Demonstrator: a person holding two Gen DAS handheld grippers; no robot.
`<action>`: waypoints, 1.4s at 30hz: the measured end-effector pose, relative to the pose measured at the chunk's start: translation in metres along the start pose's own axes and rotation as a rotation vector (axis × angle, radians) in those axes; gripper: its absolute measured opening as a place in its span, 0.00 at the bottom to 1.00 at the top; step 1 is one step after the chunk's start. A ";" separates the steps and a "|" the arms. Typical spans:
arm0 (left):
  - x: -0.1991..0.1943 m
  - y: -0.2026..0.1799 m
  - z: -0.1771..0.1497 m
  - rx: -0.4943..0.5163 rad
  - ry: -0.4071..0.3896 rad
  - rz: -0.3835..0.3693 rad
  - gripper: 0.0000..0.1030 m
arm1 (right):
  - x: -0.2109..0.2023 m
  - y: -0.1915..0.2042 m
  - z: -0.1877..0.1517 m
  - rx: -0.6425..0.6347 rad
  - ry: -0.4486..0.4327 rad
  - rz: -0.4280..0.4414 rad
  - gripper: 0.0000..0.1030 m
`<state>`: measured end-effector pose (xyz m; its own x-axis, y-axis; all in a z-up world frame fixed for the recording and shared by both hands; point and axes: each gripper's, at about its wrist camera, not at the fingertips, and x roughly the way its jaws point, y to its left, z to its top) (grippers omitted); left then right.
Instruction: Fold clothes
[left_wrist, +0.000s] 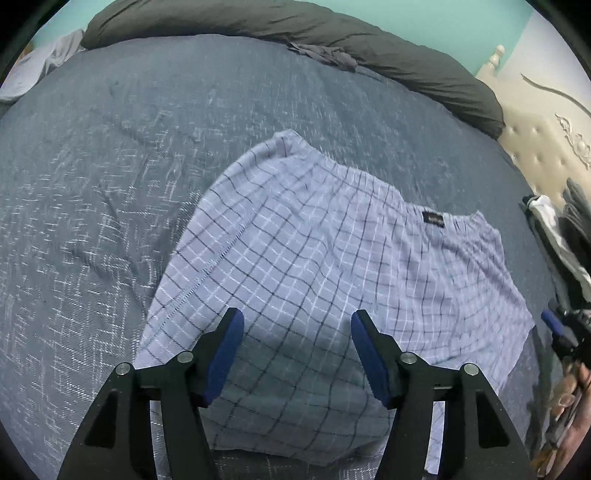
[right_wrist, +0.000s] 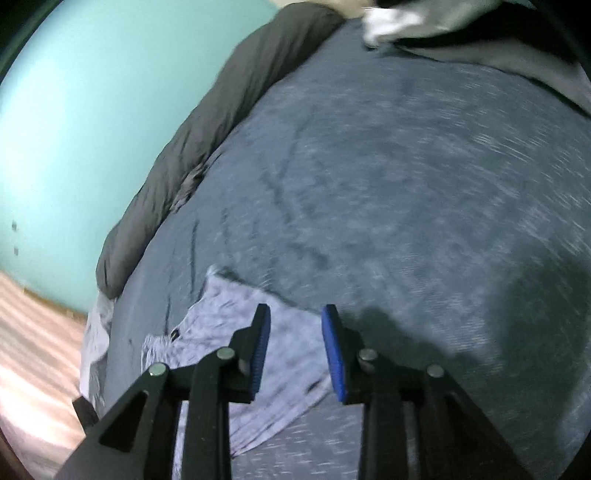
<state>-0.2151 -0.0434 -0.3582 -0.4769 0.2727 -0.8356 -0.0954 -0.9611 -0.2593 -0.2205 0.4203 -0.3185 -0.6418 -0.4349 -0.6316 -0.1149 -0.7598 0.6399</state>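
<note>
Light blue checked shorts (left_wrist: 314, 258) lie spread flat on the dark blue bedspread (left_wrist: 110, 184), with the elastic waistband and a small black label (left_wrist: 434, 220) at the far right. My left gripper (left_wrist: 297, 319) is open and empty, hovering above the near part of the shorts. The right gripper shows at the right edge of the left wrist view (left_wrist: 554, 325), beside the shorts' right side. In the right wrist view the right gripper (right_wrist: 295, 314) is open and empty above the shorts (right_wrist: 236, 332), which are blurred.
A dark grey duvet (left_wrist: 332, 33) is bunched along the far edge of the bed. A crumpled grey garment (left_wrist: 325, 53) lies against it. More clothes (left_wrist: 554, 221) are piled at the right by a cream tufted headboard (left_wrist: 535, 147). The wall (right_wrist: 92, 129) is teal.
</note>
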 end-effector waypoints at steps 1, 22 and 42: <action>0.000 0.000 0.001 0.009 -0.005 -0.002 0.63 | 0.004 0.007 -0.001 -0.019 0.011 0.011 0.29; -0.016 0.026 -0.004 -0.003 -0.037 -0.024 0.69 | 0.167 0.146 0.044 -0.667 0.314 -0.237 0.30; -0.010 0.033 -0.002 -0.032 -0.030 -0.052 0.69 | 0.186 0.145 0.062 -0.619 0.341 -0.155 0.04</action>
<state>-0.2121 -0.0776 -0.3591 -0.4981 0.3202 -0.8059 -0.0927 -0.9437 -0.3176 -0.4040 0.2594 -0.3160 -0.3692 -0.3494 -0.8612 0.3299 -0.9156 0.2300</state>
